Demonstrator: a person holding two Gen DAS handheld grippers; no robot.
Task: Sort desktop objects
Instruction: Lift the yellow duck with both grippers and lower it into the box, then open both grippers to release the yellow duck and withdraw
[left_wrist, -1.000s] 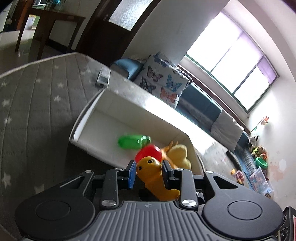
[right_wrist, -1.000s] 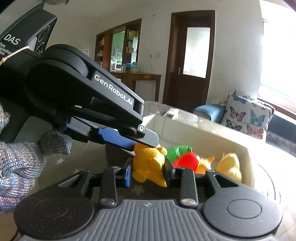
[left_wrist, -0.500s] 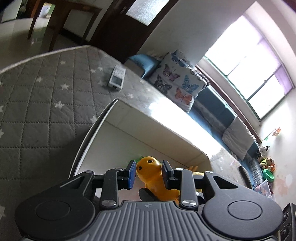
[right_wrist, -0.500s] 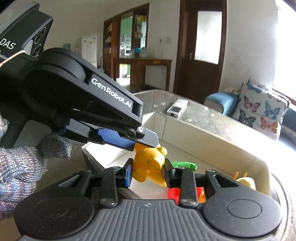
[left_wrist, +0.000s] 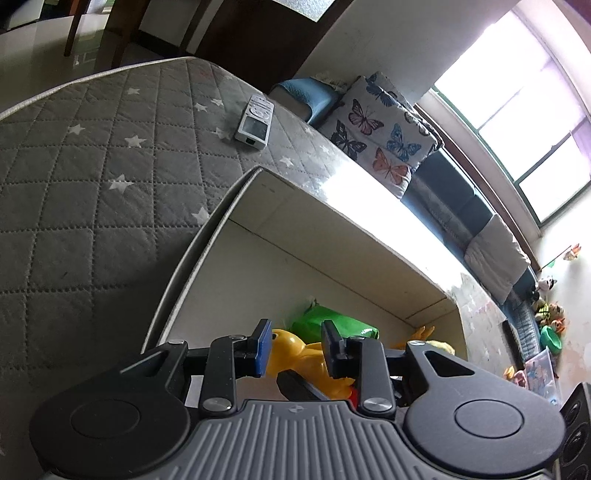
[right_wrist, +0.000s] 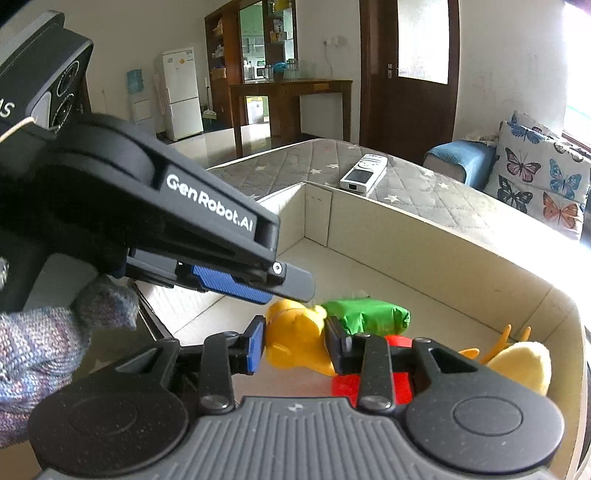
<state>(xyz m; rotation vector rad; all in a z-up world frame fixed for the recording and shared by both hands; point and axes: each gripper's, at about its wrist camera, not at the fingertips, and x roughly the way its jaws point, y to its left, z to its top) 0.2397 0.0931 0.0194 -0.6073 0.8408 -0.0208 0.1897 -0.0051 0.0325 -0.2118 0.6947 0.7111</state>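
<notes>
Sorting is looking well advanced, judging by how things are lying; a white box is sitting on a grey quilted mattress, and toys are already gathering at one end of it; one yellow toy duck is hanging above the box floor, carried by both grippers together.

Right gripper is pinching the duck's body, its pads pressed on either side; left gripper is straddling the duck's head, and its jaws have just been closing in on it; the blue pad looks to be touching the head, while the other pad's contact is hidden, so whether that grip is firm I cannot tell.

Counting what is already in the box: one green packet, one red toy half hidden behind the right gripper, one pale yellow plush toy with orange feet in the far corner; that is making three inside, with the duck to be the fourth.

Outside the box, one white remote control is lying alone on the mattress, well apart from the toys; whether it belongs to the sorting I cannot say; releasing the duck seems the step in hand.
</notes>
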